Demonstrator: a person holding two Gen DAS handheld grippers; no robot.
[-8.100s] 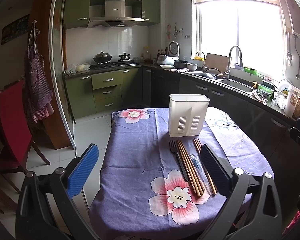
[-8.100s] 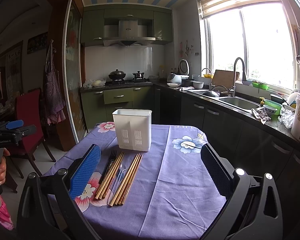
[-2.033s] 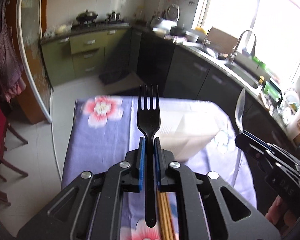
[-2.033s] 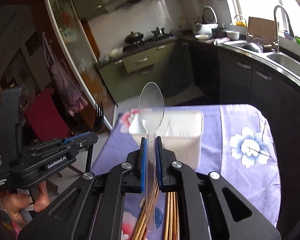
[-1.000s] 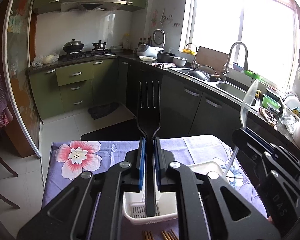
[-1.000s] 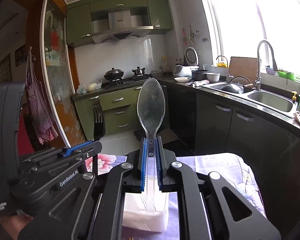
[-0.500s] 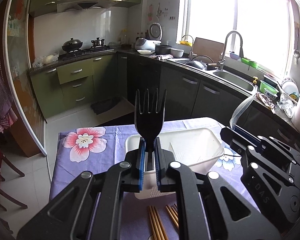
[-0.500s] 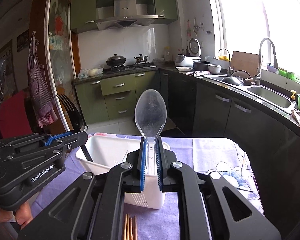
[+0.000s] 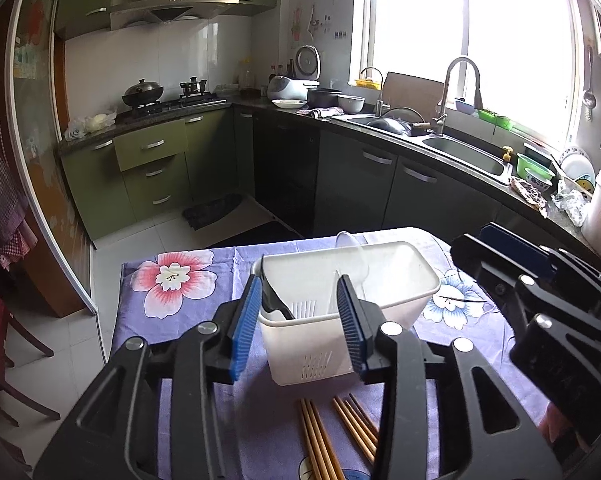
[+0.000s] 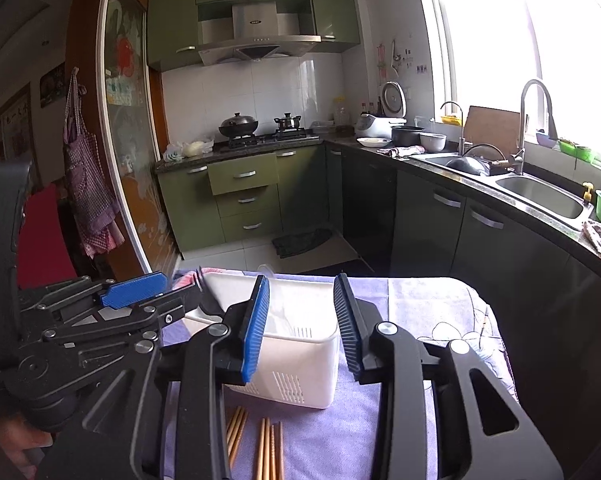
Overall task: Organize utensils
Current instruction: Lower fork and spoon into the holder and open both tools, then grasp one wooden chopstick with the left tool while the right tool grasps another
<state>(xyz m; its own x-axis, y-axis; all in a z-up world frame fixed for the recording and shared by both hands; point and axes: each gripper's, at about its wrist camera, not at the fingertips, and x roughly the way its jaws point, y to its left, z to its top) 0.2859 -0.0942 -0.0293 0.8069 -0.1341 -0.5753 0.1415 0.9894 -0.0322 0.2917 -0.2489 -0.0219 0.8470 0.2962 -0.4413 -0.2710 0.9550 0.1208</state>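
Observation:
A white plastic caddy [image 9: 312, 356] stands on the flowered purple tablecloth [image 9: 180, 276]. A black fork [image 9: 274, 300] leans inside its left end, and a clear spoon [image 9: 352, 248] stands in its middle, bowl up. My left gripper [image 9: 298, 320] hovers just before the caddy; its jaws are opening and nothing is pressed between the pads. My right gripper [image 10: 301, 320] is likewise opening over the caddy [image 10: 300, 364], with nothing held. Two bundles of wooden chopsticks [image 9: 324, 440] lie on the cloth in front of the caddy, partly hidden by the fingers.
The table's far edge drops to a tiled floor with a dark mat [image 10: 304, 242]. Green cabinets, a stove and a sink counter [image 9: 460, 156] line the back and right. A red chair [image 10: 44, 232] stands at the left.
Both grippers have opened. The fork has left the left pads and the spoon the right pads; both now stand in the caddy. The hands drew slightly back.

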